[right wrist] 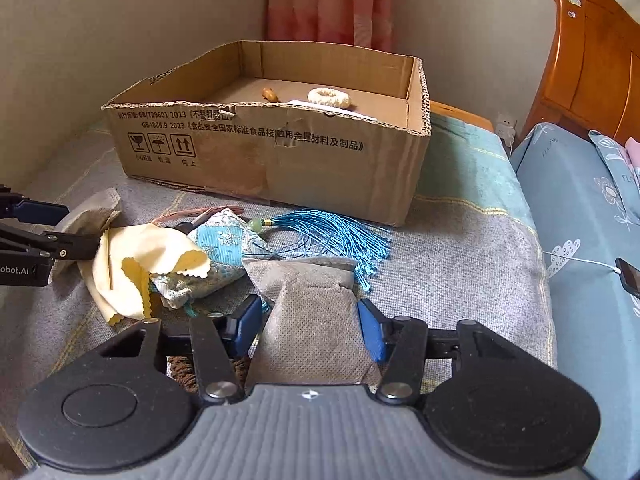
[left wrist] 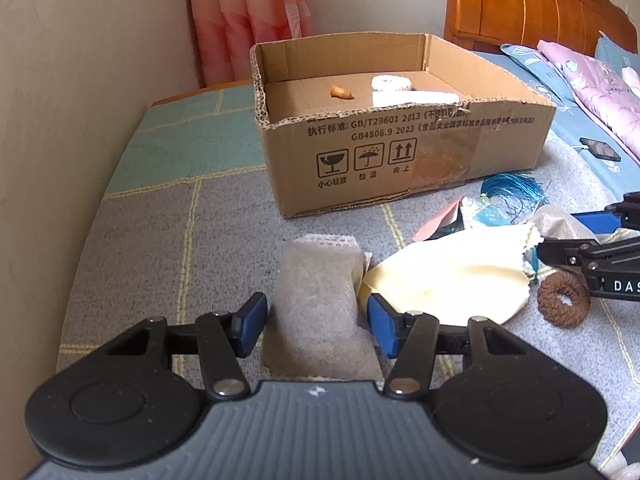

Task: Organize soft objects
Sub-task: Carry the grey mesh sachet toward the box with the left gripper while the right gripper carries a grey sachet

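Observation:
A grey mesh sachet (left wrist: 316,292) lies on the checked blanket between the jaws of my left gripper (left wrist: 316,316), which stands open with small gaps at both pads. My right gripper (right wrist: 308,320) is shut on a second grey sachet (right wrist: 312,320), pinching its middle. Between the two lie a pale yellow cloth (right wrist: 148,248), a blue embroidered pouch (right wrist: 224,248) with a blue tassel (right wrist: 332,236), and a brown scrunchie (left wrist: 564,300). Behind them stands an open cardboard box (left wrist: 400,152) holding a white scrunchie (left wrist: 391,82) and a small orange piece (left wrist: 341,92).
A wall runs close along the left. To the right is a bed with a blue sheet (right wrist: 580,208), a phone (right wrist: 630,276) on a white cable and a wooden headboard (right wrist: 592,64). A pink curtain (left wrist: 248,20) hangs behind the box.

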A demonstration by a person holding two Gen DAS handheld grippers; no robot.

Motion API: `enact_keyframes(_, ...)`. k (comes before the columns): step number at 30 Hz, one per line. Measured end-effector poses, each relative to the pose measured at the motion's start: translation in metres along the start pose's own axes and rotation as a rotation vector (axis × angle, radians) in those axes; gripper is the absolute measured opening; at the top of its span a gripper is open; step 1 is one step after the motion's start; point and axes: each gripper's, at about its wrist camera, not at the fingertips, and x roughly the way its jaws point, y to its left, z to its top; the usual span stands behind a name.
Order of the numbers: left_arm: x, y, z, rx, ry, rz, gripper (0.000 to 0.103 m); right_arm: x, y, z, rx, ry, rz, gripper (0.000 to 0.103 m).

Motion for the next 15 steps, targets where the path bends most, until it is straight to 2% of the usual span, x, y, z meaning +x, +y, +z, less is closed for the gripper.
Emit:
enact_keyframes(2, -0.001, 0.0, 0.0, 0.003, 0.001, -0.001, 0.055, -0.002, 0.0, 0.0, 0.0, -0.001, -0.006, 0.047)
enact_keyframes(4, -0.001, -0.001, 0.0, 0.005, 0.001, -0.01, 0.046, -0.006, -0.002, -0.001, 0.009, -0.008, 0.003, 0.041)
enact_keyframes(10, -0.007, 0.0, 0.001, 0.007, -0.004, 0.002, 0.033, -0.018, -0.006, 0.0, 0.028, -0.032, 0.004, 0.04)
enact_keyframes(15, -0.024, 0.002, 0.006, 0.014, -0.032, 0.001, 0.028, -0.028, -0.008, 0.001, 0.021, -0.05, -0.01, 0.039)
